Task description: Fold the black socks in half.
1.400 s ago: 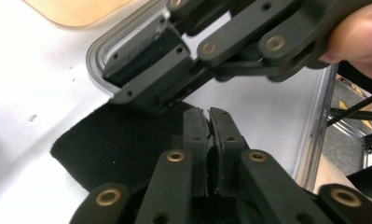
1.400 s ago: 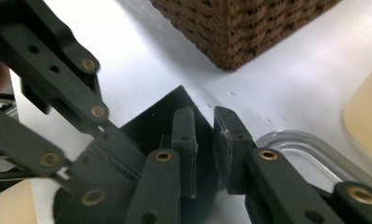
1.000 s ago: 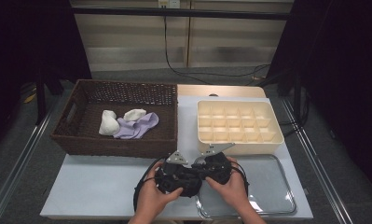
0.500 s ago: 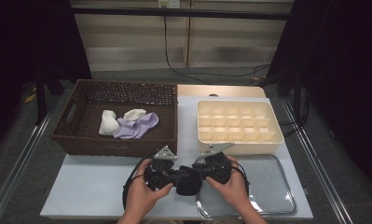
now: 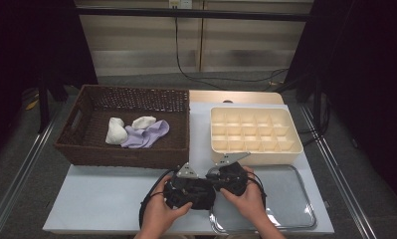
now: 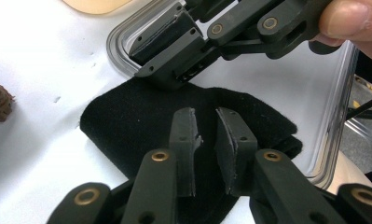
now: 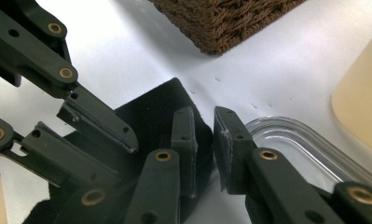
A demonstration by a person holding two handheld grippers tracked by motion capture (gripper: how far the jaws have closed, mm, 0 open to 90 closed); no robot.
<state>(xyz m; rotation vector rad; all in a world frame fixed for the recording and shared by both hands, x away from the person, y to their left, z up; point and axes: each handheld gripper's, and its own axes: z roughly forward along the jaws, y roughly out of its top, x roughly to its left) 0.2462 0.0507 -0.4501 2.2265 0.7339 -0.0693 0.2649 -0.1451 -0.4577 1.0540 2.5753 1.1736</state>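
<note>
A black cloth (image 6: 127,121) lies flat on the white table at the front, its far edge by the clear tray (image 6: 118,42). My left gripper (image 6: 205,116) hovers just over it, jaws a narrow gap apart and just opened a little, nothing pinched between them. My right gripper (image 7: 203,116) points at the cloth's corner (image 7: 160,107), also narrowly open, with its tips at the cloth's edge. In the high view the left gripper (image 5: 198,191) and right gripper (image 5: 217,180) face each other closely, each held in a hand.
A brown wicker basket (image 5: 126,154) at the back left holds a white sock (image 5: 116,132) and a purple sock (image 5: 148,134). A cream compartment box (image 5: 255,132) stands at the back right. The clear tray (image 5: 295,209) lies at the front right.
The left gripper swung out to the left half a second ago and has come back toward the right gripper. The right hand has stayed put.
</note>
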